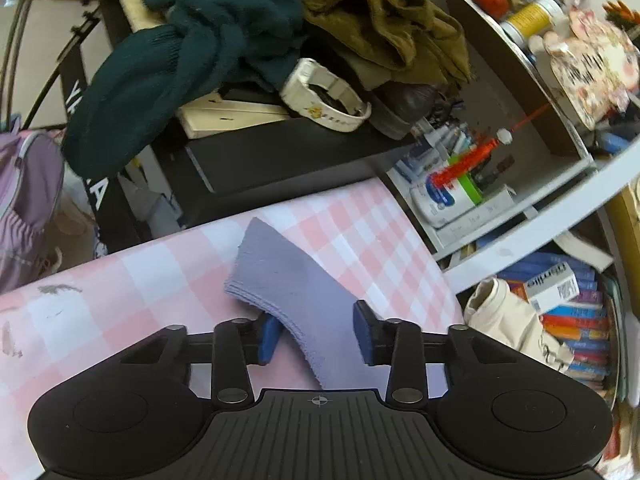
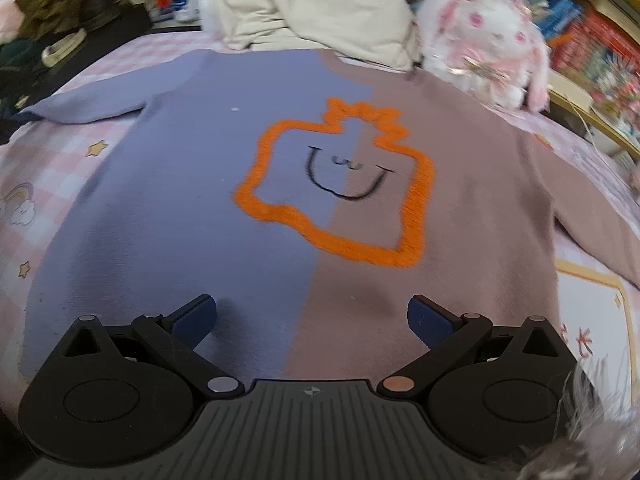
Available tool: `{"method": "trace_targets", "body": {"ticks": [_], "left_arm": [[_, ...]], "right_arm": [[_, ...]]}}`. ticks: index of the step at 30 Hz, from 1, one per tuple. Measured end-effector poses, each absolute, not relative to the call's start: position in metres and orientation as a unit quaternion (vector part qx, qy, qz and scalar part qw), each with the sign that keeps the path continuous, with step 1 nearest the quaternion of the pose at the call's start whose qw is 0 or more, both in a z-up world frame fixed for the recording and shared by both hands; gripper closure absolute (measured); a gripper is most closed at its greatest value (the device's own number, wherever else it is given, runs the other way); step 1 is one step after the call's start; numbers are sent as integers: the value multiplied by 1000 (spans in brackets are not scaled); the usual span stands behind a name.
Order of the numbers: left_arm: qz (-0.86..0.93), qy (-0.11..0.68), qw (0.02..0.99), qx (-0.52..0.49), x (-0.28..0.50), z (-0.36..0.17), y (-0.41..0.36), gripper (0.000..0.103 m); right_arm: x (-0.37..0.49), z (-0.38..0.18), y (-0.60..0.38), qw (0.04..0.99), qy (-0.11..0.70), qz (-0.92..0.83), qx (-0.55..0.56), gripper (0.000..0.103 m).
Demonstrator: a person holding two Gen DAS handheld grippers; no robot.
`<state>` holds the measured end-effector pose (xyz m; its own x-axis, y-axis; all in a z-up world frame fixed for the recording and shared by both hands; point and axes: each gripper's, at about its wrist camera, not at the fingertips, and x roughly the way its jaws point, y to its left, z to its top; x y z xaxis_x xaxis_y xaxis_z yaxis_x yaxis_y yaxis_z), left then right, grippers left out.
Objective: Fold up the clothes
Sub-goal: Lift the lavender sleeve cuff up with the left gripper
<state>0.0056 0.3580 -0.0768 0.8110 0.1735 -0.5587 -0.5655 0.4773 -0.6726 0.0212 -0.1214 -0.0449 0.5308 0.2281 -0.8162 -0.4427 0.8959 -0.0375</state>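
A sweater [image 2: 192, 184], lavender-blue on its left half and mauve-brown on its right, lies flat on the pink checked bed sheet [image 2: 60, 148], front up. An orange outline with a smiling face [image 2: 344, 184] marks its chest. My right gripper [image 2: 312, 316] hovers wide open over the hem, nothing between its fingers. In the left wrist view the lavender sleeve end [image 1: 288, 276] lies on the sheet [image 1: 120, 300]. My left gripper [image 1: 318, 334] is open, its blue pads on either side of the sleeve, and the left pad [image 1: 269, 338] is partly under the cloth's edge.
A cream garment [image 2: 328, 12] and a white-pink plush rabbit [image 2: 484, 44] lie beyond the sweater's collar. Book rows [image 2: 592, 28] line the right. Past the bed edge stand a black stand with dark green [image 1: 192, 52] and olive clothes [image 1: 384, 20], a white shelf [image 1: 520, 216] and a purple backpack [image 1: 28, 200].
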Motion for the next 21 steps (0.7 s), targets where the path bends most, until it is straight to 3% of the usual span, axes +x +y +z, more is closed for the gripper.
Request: {"method": "trace_targets", "body": {"ticks": [2, 4, 6, 21], "left_arm": [[226, 213, 829, -465, 3, -79, 360, 78], [231, 212, 826, -469, 1, -81, 361, 92], [235, 213, 823, -471, -1, -83, 363, 100], [240, 219, 855, -404, -2, -64, 351, 100]], "right_arm": [[21, -45, -127, 868, 446, 184, -115, 0], [20, -44, -131, 869, 448, 176, -110, 0], [19, -44, -135, 870, 450, 171, -105, 0], [12, -42, -149, 871, 449, 168, -105, 0]]}}
